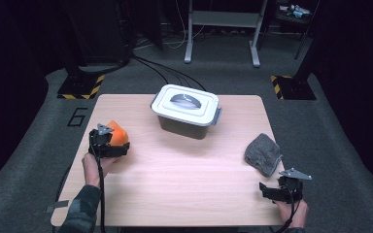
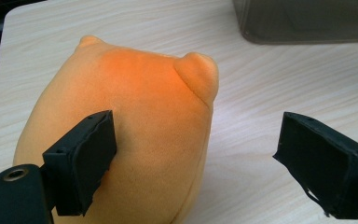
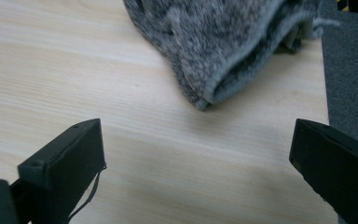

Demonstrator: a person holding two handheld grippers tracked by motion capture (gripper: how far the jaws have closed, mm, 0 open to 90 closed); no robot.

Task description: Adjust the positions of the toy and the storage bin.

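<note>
Fingers of the left gripper (image 2: 193, 163) stand released around the soft orange plush toy (image 2: 126, 135) at the bench's (image 1: 184, 170) left edge; centre both pads before squeezing gently.

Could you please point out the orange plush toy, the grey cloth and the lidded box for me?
Plush toy (image 2: 135, 135), left gripper view, middle of its back.
Cloth (image 1: 262, 154), high view, centre of the folded cloth.
Box (image 1: 167, 104), high view, bare left part of its lid.
</note>
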